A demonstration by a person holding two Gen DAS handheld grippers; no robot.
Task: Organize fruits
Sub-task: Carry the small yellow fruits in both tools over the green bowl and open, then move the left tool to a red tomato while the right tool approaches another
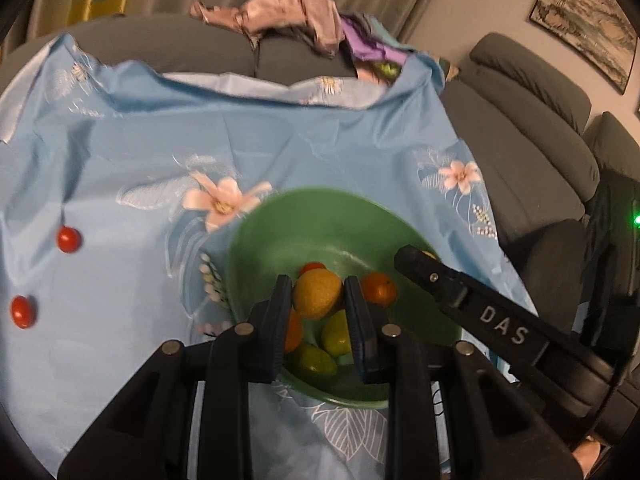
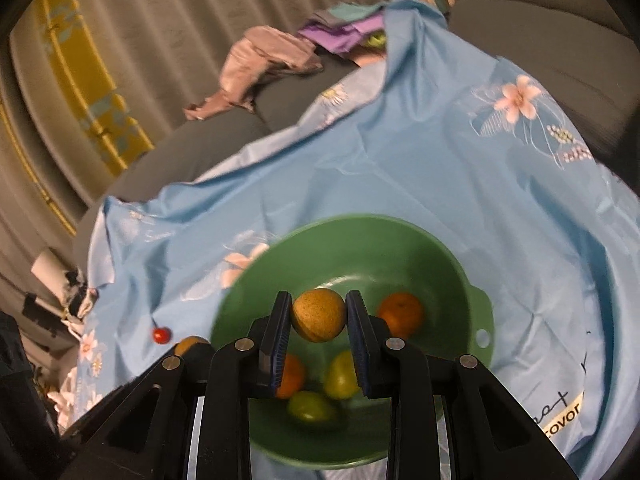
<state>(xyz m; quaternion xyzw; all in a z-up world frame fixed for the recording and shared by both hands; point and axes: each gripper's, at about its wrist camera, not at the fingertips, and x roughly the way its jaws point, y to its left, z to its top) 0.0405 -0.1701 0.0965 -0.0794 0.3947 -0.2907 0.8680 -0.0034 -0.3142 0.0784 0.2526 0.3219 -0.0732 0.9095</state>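
2 grippers (image 1: 318,300) (image 2: 318,316), each clamping yellow fruit (image 1: 317,294) (image 2: 318,315)

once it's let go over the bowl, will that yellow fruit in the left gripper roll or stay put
The yellow fruit looks round, so it would probably roll on release. The green bowl curves inward, so it should settle among the other fruit. Its skin looks dimpled, likely giving the left gripper decent hold.
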